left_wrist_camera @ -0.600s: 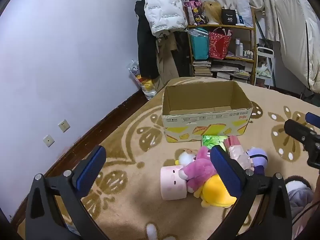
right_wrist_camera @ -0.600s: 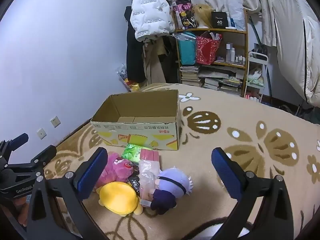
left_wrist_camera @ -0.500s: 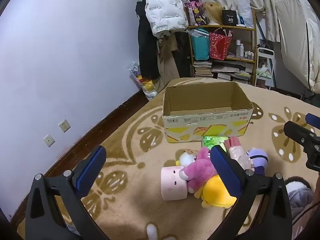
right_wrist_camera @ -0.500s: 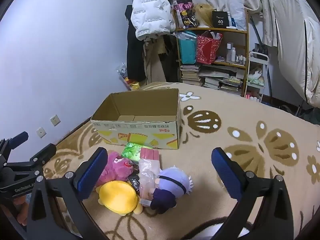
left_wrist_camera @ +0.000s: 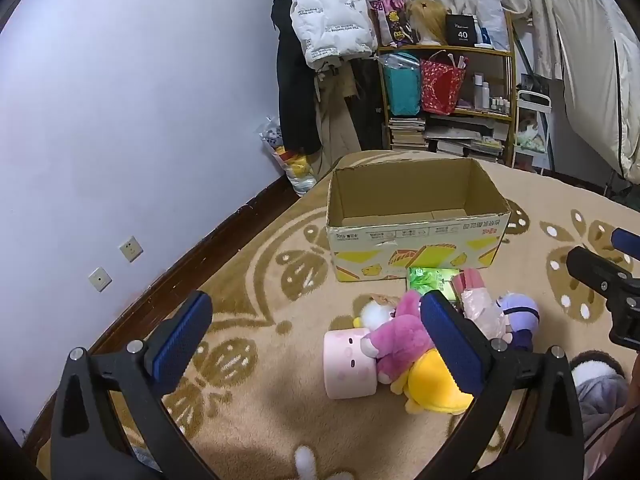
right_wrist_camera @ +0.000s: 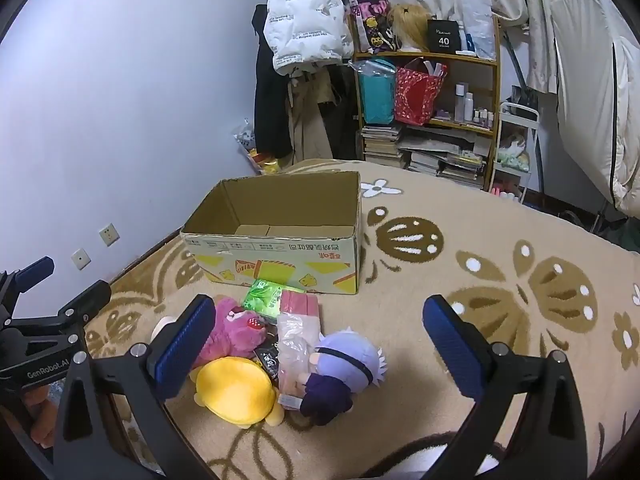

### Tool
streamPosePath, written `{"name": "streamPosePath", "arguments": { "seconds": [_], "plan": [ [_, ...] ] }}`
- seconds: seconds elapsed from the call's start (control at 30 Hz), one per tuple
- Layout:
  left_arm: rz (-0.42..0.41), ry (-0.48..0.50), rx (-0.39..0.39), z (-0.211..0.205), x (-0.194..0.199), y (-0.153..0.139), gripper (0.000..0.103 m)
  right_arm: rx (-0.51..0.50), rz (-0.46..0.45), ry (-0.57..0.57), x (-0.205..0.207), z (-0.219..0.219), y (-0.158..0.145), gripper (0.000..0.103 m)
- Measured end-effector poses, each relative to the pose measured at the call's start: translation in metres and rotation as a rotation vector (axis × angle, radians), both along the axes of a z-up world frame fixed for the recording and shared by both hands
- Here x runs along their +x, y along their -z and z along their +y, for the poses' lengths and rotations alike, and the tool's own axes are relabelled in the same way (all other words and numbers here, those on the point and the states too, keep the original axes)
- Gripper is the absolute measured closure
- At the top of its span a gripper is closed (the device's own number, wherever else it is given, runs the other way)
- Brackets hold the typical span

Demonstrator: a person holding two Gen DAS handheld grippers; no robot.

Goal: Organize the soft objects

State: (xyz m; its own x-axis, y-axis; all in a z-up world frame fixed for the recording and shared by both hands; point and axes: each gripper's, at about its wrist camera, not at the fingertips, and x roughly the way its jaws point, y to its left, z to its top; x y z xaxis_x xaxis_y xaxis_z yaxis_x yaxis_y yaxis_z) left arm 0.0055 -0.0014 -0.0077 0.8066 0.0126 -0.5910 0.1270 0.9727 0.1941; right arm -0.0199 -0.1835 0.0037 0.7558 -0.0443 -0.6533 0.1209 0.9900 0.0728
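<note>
An open, empty cardboard box (left_wrist_camera: 416, 236) (right_wrist_camera: 276, 256) stands on the patterned carpet. In front of it lies a heap of soft things: a pink cylinder plush (left_wrist_camera: 348, 360), a magenta plush (left_wrist_camera: 400, 332) (right_wrist_camera: 236, 332), a yellow plush (left_wrist_camera: 432, 388) (right_wrist_camera: 236, 390), a purple-haired doll (left_wrist_camera: 518, 316) (right_wrist_camera: 344, 368), a green packet (left_wrist_camera: 430, 280) (right_wrist_camera: 266, 298) and a pink bagged packet (right_wrist_camera: 298, 332). My left gripper (left_wrist_camera: 316, 340) is open and empty above the carpet left of the heap. My right gripper (right_wrist_camera: 320, 344) is open and empty above the heap.
A wall with sockets (left_wrist_camera: 130, 248) runs along the left. A shelf (left_wrist_camera: 448, 92) with bags, books and bottles and hanging coats (left_wrist_camera: 328, 24) stand behind the box. The beige carpet (right_wrist_camera: 500, 264) stretches to the right.
</note>
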Motion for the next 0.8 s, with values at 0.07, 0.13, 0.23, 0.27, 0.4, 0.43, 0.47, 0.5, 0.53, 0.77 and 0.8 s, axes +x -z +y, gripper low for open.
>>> {"name": "streamPosePath", "arguments": {
  "seconds": [0.07,0.13,0.23,0.27,0.4,0.43,0.47,0.5,0.53,0.77,0.8],
  "plan": [
    [0.0,-0.002,-0.002,0.0003,0.0002,0.0011,0.0,0.003,0.01,0.001,0.0021,-0.0013,0.0041,0.0],
    [0.002,-0.003,-0.002,0.0002,0.0009,0.0029,0.0,0.004,0.015,0.001,0.0028,-0.0012,0.0045,0.0],
    [0.006,-0.003,0.0,0.0,0.0007,0.0014,0.0,0.004,0.018,0.001,0.0026,-0.0017,0.0051,0.0],
    [0.007,-0.003,0.001,-0.0002,0.0007,0.002,0.0,0.004,0.018,0.001,0.0021,-0.0017,0.0053,0.0],
    [0.01,-0.003,0.005,0.0003,0.0009,0.002,0.0,0.002,0.02,0.002,0.003,-0.0018,0.0054,0.0],
    [0.011,-0.003,0.005,0.0005,0.001,0.0024,0.0,0.001,0.024,0.0,0.0033,-0.0016,0.006,0.0],
    [0.012,-0.002,0.006,0.0006,0.0011,0.0028,0.0,0.001,0.026,-0.002,0.0029,-0.0018,0.0064,0.0],
    [0.013,-0.002,0.008,0.0007,0.0012,0.0032,0.0,-0.002,0.031,-0.003,0.0039,-0.0018,0.0074,0.0],
    [0.014,-0.002,0.009,0.0008,0.0012,0.0032,0.0,-0.007,0.036,-0.005,0.0041,-0.0014,0.0086,0.0],
    [0.015,-0.003,0.011,0.0011,0.0017,0.0032,0.0,-0.028,0.044,-0.012,0.0053,0.0027,0.0092,0.0],
    [0.016,-0.003,0.011,0.0006,0.0018,0.0033,0.0,-0.027,0.045,-0.009,0.0058,0.0029,0.009,0.0]
  ]
}}
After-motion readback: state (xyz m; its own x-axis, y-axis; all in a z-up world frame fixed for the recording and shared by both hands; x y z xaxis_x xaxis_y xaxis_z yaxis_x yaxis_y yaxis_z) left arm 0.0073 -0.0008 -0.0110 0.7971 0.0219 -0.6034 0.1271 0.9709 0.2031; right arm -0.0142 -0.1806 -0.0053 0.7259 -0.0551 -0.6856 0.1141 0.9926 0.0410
